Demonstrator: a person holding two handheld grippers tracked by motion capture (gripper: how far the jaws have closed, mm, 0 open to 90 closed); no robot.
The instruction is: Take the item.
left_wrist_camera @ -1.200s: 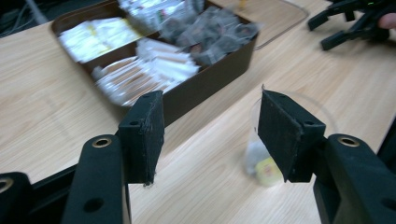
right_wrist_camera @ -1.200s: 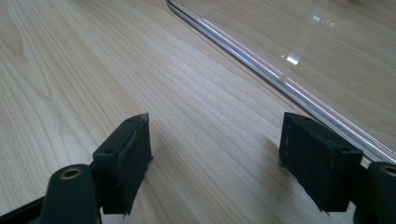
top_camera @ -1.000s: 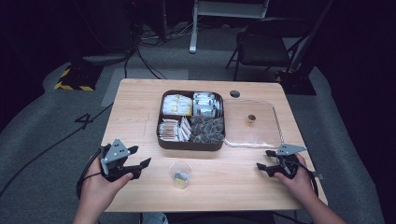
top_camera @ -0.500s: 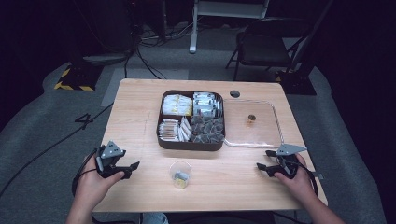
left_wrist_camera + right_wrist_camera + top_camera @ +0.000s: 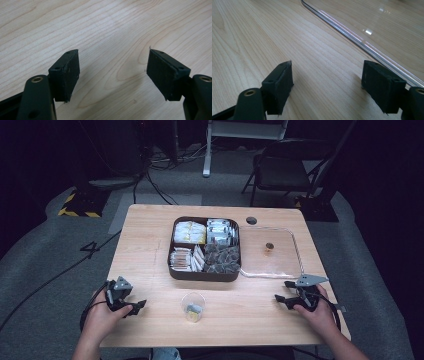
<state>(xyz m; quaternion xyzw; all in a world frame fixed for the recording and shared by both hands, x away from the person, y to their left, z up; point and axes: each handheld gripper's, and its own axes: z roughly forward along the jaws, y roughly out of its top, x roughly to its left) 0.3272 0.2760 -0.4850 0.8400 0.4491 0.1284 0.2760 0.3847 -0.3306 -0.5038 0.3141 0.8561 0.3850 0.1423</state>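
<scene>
High view: the small clear cup (image 5: pixel 193 306) stands on the wooden table (image 5: pixel 150 245), just in front of the dark compartment tray (image 5: pixel 204 273) of packets. The left gripper (image 5: pixel 135 307) lies at the table's near left edge, well left of the cup; its jaws have just been opening and stand apart with only bare wood between them. The right gripper (image 5: pixel 282 292) rests well right of the cup, just beside the near rim of the clear lid (image 5: pixel 295 255), its jaws spread wide and holding nothing.
</scene>
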